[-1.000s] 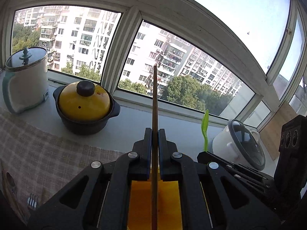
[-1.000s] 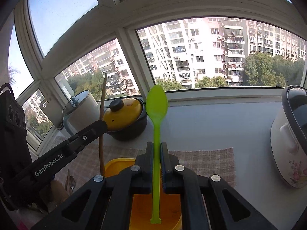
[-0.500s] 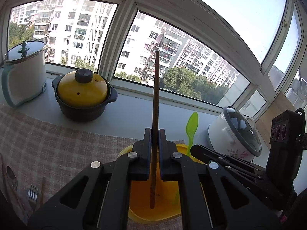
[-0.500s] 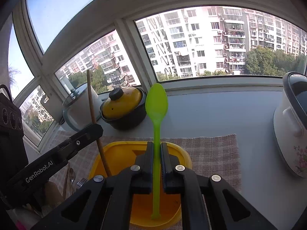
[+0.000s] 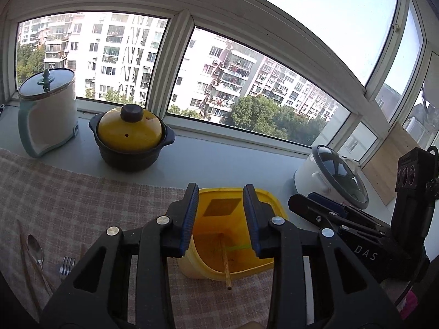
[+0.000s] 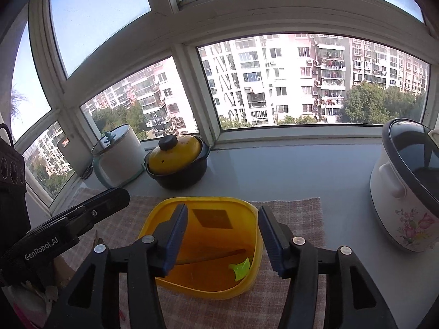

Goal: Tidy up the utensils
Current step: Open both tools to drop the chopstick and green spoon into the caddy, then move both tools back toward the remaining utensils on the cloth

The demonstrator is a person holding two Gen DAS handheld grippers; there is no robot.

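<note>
A yellow plastic container stands on the checked cloth. A wooden chopstick lies in it, leaning over its near rim in the left wrist view. A green spoon lies in it too; its handle shows faintly in the left wrist view. My left gripper is open and empty above the container. My right gripper is open and empty above it as well. A metal spoon, a fork and chopsticks lie on the cloth at the left.
A yellow-lidded black pot and a white lidded pot stand by the window. A white flowered cooker stands at the right. The other gripper shows in each view.
Both grippers have opened. The chopstick dropped from my left gripper and the green spoon from my right into the yellow container. Both grippers have drawn back a little.
</note>
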